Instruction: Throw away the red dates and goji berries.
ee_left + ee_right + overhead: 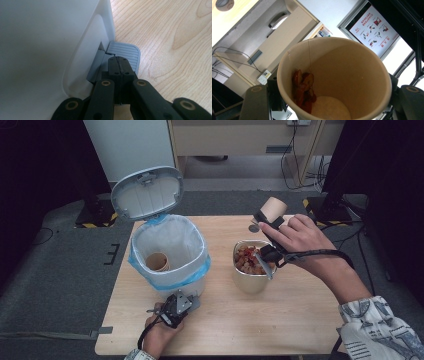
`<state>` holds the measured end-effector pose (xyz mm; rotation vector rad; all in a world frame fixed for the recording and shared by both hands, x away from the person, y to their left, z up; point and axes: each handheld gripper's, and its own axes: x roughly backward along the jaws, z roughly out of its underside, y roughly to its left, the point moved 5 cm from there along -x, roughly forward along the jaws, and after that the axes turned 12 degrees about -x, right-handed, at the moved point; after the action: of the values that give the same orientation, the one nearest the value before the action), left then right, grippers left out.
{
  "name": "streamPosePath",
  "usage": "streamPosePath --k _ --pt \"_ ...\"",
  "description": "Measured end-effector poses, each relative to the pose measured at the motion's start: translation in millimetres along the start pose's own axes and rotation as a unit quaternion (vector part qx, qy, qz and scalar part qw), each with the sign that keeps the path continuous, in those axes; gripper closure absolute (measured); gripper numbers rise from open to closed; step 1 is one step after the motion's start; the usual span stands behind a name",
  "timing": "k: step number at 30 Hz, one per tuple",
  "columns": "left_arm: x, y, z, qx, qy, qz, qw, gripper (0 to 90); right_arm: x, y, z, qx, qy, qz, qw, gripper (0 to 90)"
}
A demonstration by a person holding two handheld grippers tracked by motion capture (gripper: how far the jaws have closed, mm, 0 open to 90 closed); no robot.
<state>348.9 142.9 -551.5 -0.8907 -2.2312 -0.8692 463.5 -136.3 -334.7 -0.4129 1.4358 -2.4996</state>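
Note:
A white pedal bin (170,247) with a blue liner stands on the wooden table (280,320), its lid (147,192) raised. A brown paper cup (157,261) lies inside it. My left gripper (187,301) is at the bin's front; in the left gripper view it (119,60) is shut, its tips resting on the grey pedal (127,51). My right gripper (265,217) is shut on a second paper cup (273,209), tilted on its side behind a metal bowl (250,282) of red-brown food. Some red pieces (303,90) cling inside that cup (352,65).
A small round disc (254,227) lies on the table behind the bowl. The bin's white wall (45,50) is close on the left gripper's left. Dark carpet surrounds the table, with cabinets and cables at the back.

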Motion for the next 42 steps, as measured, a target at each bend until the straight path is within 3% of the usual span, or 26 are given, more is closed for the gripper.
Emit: streamPosePath --k 4,6,8,9,10,11,12,13,14,16,17,21,22,24,27,29,31,32,33,35,42 --pt "-0.1 0.0 -0.1 0.000 0.000 0.000 1.0000 89.8 3.4 -0.8 7.4 0.012 0.009 -0.006 0.9999 30.7" --pt "-0.1 0.0 -0.1 0.001 0.000 0.001 1.0000 89.8 5.5 -15.8 17.7 -0.018 0.020 0.018 0.9995 30.7" --pt "-0.1 0.0 -0.1 0.001 0.000 0.000 1.0000 89.8 7.5 -23.6 19.3 -0.033 0.027 0.031 0.9986 31.1" --pt "0.0 0.0 -0.1 0.001 0.000 0.000 1.0000 89.8 5.8 -16.5 11.4 -0.017 0.017 0.017 0.9996 31.3" --pt "-0.1 0.0 0.0 0.001 0.000 0.000 1.0000 89.8 2.8 1.6 0.4 0.003 0.000 -0.014 0.9999 31.4" --pt "0.2 0.0 -0.1 0.002 0.001 0.001 1.0000 89.8 1.8 15.9 -6.3 0.042 -0.006 -0.038 0.9984 31.4" --pt "0.0 0.0 0.0 0.002 0.000 0.000 1.0000 89.8 1.3 13.8 -2.1 0.073 -0.001 -0.042 0.9964 31.5" --pt "0.0 0.0 0.0 0.002 0.000 0.000 1.0000 89.8 1.3 13.8 -2.1 0.073 -0.001 -0.042 0.9964 31.5" --pt "0.0 0.4 0.1 0.002 -0.001 0.001 1.0000 89.8 5.2 -8.5 12.0 -0.027 0.015 0.007 0.9995 31.5" --pt "-0.1 0.2 0.0 0.001 -0.001 0.001 1.0000 89.8 7.9 -9.4 12.4 -0.019 0.018 0.004 0.9997 31.5" --pt "0.0 0.4 0.1 0.002 0.000 0.001 1.0000 89.8 7.3 -3.1 5.7 0.003 0.008 -0.008 0.9999 31.5" --pt "0.1 0.2 0.1 0.001 0.001 0.001 1.0000 89.8 2.7 12.7 -4.2 0.023 0.005 -0.032 0.9992 31.5" --pt "0.1 0.2 0.1 0.000 0.000 0.001 1.0000 89.8 0.5 15.0 -4.8 -0.003 0.003 -0.030 0.9995 31.4" --pt "0.2 0.1 0.1 0.002 0.000 0.001 1.0000 89.8 -2.6 15.9 -4.2 -0.022 0.002 -0.031 0.9993 31.4" --pt "0.4 0.7 0.3 0.001 0.000 0.003 1.0000 89.8 -2.8 15.0 -4.0 -0.027 -0.001 -0.031 0.9991 31.4" --pt "0.2 0.6 0.3 0.001 0.000 0.002 1.0000 89.8 -3.1 9.4 -1.7 -0.049 -0.004 -0.027 0.9984 31.2" --pt "0.2 0.5 0.3 0.001 0.001 0.002 1.0000 89.8 -3.6 6.4 -2.0 -0.056 -0.010 -0.028 0.9980 31.2" --pt "0.1 0.2 0.2 0.002 -0.001 0.001 1.0000 89.8 -3.7 4.4 -1.6 -0.085 -0.012 -0.028 0.9959 31.1" --pt "0.1 0.2 0.2 0.002 -0.001 0.001 1.0000 89.8 -3.7 4.4 -1.6 -0.085 -0.012 -0.028 0.9959 31.1" --pt "0.3 0.5 0.4 0.002 0.000 0.001 1.0000 89.8 -4.6 2.3 -1.3 -0.111 -0.015 -0.027 0.9933 31.1" --pt "0.4 0.9 1.1 0.004 -0.003 0.004 1.0000 89.8 -9.8 -1.2 0.5 -0.139 -0.018 -0.028 0.9898 30.9"
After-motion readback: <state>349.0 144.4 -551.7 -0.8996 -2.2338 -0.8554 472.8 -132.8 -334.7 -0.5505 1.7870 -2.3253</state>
